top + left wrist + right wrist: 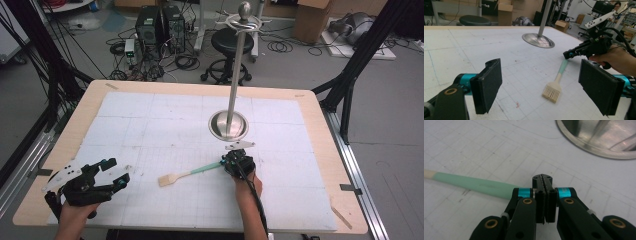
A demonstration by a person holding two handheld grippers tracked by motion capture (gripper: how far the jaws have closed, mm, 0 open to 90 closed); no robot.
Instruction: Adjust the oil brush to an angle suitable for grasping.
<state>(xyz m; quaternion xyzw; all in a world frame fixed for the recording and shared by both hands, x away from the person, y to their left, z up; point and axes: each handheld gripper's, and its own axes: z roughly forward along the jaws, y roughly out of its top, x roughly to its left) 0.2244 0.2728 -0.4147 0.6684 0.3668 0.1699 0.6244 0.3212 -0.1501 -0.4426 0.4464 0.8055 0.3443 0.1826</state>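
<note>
A pastry brush (186, 174) with a mint-green handle and pale bristles lies flat on the white gridded mat (150, 125). My right gripper (223, 164) is down at the handle's far end. Its jaws are pressed together with nothing between them. In the right gripper view the green handle (474, 183) runs in from the left and ends behind the side of my right gripper (545, 180). My left gripper (116, 172) hovers open near the table's front left corner. In the left gripper view the brush (556, 82) lies ahead between its two pads (486, 85).
A metal stand with a round dished base (227, 126) and a tall pole (235, 75) rises just beyond the right gripper. The wooden table edge (330, 165) frames the mat. Beyond the table are a stool (232, 42), computers and cables on the floor.
</note>
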